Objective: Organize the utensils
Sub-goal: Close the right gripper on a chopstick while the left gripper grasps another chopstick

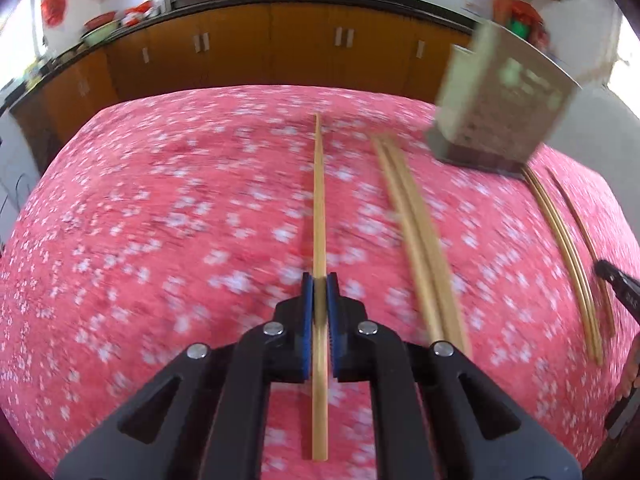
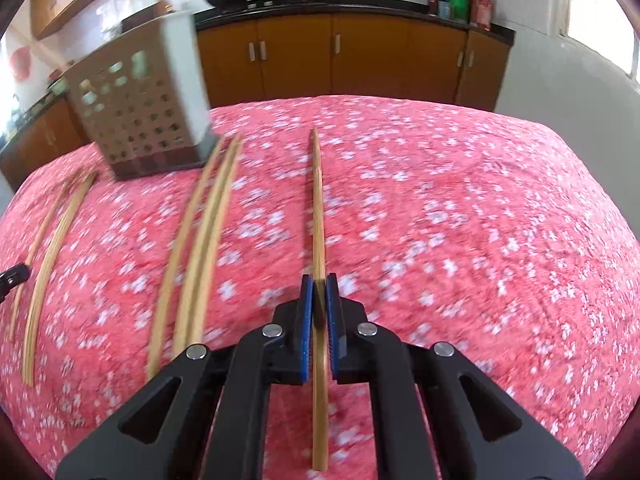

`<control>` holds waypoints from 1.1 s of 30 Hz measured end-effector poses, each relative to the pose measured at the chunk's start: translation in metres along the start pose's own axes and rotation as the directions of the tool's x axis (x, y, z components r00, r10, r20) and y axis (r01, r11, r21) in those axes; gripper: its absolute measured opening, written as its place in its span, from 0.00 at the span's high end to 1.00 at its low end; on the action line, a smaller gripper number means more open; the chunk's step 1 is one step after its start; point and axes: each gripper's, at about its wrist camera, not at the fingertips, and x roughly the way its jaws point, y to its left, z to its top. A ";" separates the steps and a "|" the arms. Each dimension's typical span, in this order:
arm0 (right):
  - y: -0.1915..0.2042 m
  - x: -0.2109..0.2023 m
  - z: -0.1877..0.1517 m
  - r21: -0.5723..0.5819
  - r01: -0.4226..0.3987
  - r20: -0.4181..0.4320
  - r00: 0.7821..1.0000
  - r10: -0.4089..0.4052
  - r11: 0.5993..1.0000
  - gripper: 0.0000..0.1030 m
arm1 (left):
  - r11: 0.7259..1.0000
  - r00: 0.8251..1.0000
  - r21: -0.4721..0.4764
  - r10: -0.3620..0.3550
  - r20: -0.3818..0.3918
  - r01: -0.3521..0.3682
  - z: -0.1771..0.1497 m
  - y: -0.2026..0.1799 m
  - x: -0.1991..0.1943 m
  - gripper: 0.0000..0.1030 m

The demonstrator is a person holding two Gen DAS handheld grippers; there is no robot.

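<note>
Each gripper is shut on one bamboo chopstick that runs straight ahead between its blue pads. In the left wrist view my left gripper (image 1: 319,280) holds a chopstick (image 1: 319,200) over the pink flowered cloth (image 1: 160,220). In the right wrist view my right gripper (image 2: 319,280) holds another chopstick (image 2: 318,208). A grey perforated utensil holder (image 1: 500,104) stands at the far right of the left view, and the utensil holder (image 2: 144,112) at the far left of the right view. Loose chopsticks (image 1: 416,232) lie on the cloth beside it; the same chopsticks (image 2: 200,240) show left of my right gripper.
More chopsticks (image 1: 568,248) lie at the right edge of the left view, near the other gripper's tip (image 1: 612,280). In the right view those chopsticks (image 2: 48,264) lie far left. Orange kitchen cabinets (image 2: 332,52) with pans on the counter stand beyond the table.
</note>
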 end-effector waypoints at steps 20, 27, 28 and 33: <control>-0.008 0.004 0.004 0.035 -0.003 -0.003 1.000 0.003 0.999 0.92 | 0.999 0.999 -0.037 -0.024 0.028 0.025 0.001 0.017 -0.002 0.89; -0.008 0.003 0.004 0.035 -0.003 -0.003 1.000 0.003 0.999 0.92 | 0.999 0.999 -0.039 -0.028 0.029 0.029 0.002 0.017 -0.002 0.89; -0.008 0.004 0.004 0.035 -0.003 -0.003 1.000 0.003 0.999 0.92 | 0.999 0.999 -0.039 -0.028 0.029 0.029 0.002 0.017 -0.002 0.89; -0.009 0.004 0.004 0.036 -0.003 -0.004 1.000 0.003 0.999 0.92 | 0.999 0.999 -0.039 -0.029 0.031 0.030 0.001 0.017 -0.002 0.89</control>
